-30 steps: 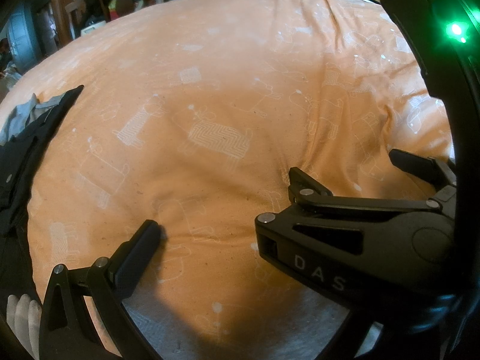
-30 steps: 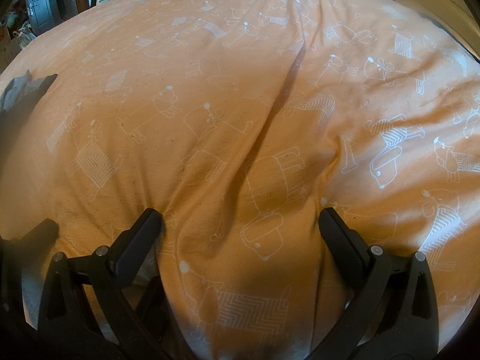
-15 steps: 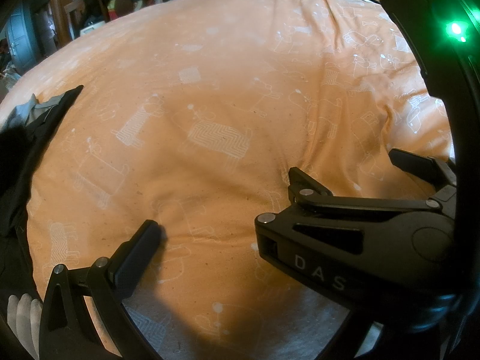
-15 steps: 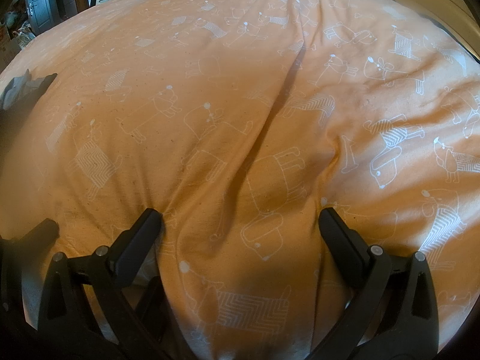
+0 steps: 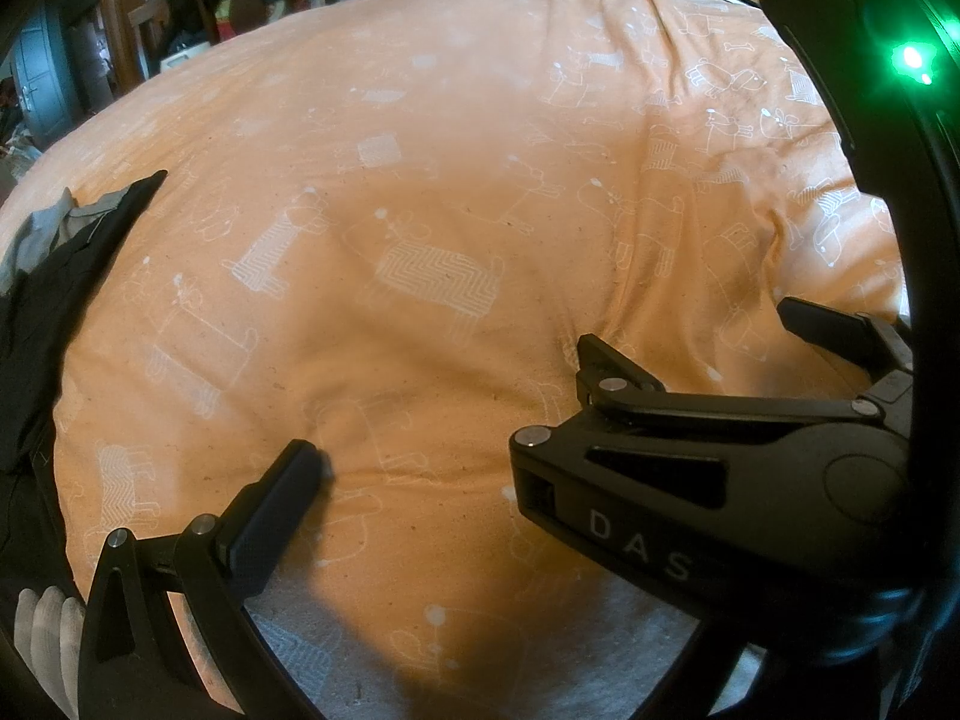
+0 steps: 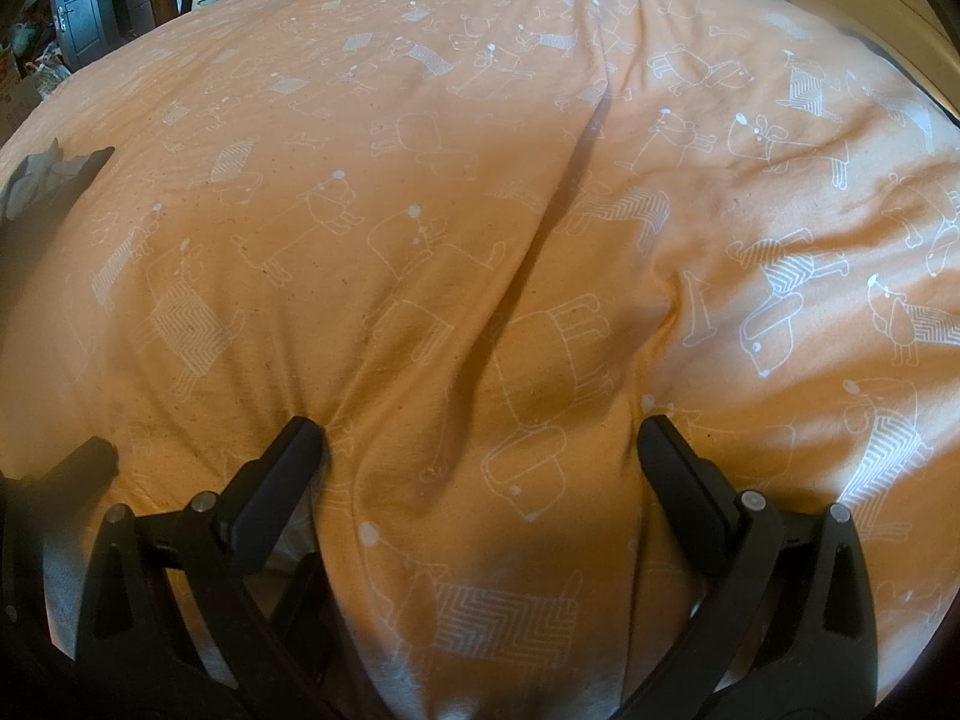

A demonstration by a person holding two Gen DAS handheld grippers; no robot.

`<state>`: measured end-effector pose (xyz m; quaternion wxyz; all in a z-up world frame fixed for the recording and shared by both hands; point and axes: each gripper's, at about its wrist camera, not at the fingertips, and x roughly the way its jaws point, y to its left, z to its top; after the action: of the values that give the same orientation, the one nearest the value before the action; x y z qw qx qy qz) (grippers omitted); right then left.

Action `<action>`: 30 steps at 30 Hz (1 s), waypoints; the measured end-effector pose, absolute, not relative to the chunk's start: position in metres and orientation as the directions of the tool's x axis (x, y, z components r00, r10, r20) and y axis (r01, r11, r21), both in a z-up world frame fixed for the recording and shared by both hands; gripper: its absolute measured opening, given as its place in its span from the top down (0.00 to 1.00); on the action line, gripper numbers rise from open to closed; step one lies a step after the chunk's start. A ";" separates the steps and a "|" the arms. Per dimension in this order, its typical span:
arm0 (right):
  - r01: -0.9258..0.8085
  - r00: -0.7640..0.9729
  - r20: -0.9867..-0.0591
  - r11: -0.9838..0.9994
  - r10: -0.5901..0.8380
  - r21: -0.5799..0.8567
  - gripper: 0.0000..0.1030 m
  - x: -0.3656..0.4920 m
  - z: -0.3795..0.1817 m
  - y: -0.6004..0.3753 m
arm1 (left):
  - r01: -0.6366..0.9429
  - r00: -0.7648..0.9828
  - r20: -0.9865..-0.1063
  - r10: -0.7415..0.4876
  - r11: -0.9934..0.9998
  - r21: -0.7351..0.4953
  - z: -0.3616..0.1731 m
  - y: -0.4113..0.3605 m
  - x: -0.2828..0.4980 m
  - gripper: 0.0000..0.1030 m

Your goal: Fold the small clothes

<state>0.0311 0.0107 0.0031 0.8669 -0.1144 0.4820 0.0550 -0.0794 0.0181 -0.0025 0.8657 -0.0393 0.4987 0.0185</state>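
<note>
Nothing has moved in the last second. Both grippers, the left gripper (image 5: pixel 480 468) and right gripper (image 6: pixel 480 438), hang wide apart over the orange bed (image 6: pixel 420 210), holding nothing. The dark clothes (image 5: pixel 54 294) wait at the left edge, not yet picked up.

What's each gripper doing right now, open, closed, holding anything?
Left gripper: only one finger shows, cannot tell; nothing seen held.
Right gripper: jaws wide open, empty, over the orange bedspread.

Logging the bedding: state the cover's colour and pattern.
Orange fabric bed cover printed with white outline dogs, some zigzag-filled; the right wrist view shows it best.
</note>
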 end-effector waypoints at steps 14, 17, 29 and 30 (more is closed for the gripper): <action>-0.205 0.526 -0.850 0.968 -0.016 -0.145 0.00 0.032 0.003 0.011 | -0.073 0.500 -0.866 -0.004 0.996 -0.047 -0.003 0.018 -0.078 0.00; -0.205 0.526 -0.850 0.968 -0.015 -0.144 0.00 0.032 0.003 0.011 | -0.073 0.500 -0.866 -0.006 0.996 -0.049 -0.003 0.018 -0.079 0.00; -0.205 0.523 -0.852 0.968 -0.014 -0.142 0.00 0.032 0.003 0.010 | -0.073 0.501 -0.865 -0.006 0.996 -0.050 -0.003 0.018 -0.079 0.00; -0.205 0.524 -0.852 0.968 -0.014 -0.142 0.00 0.032 0.003 0.010 | -0.073 0.501 -0.865 -0.007 0.996 -0.051 -0.003 0.018 -0.079 0.00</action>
<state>0.0318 0.0102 0.0031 0.8654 -0.1132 0.4850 0.0551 -0.0786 0.0183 -0.0033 0.8654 -0.0402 0.4991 0.0191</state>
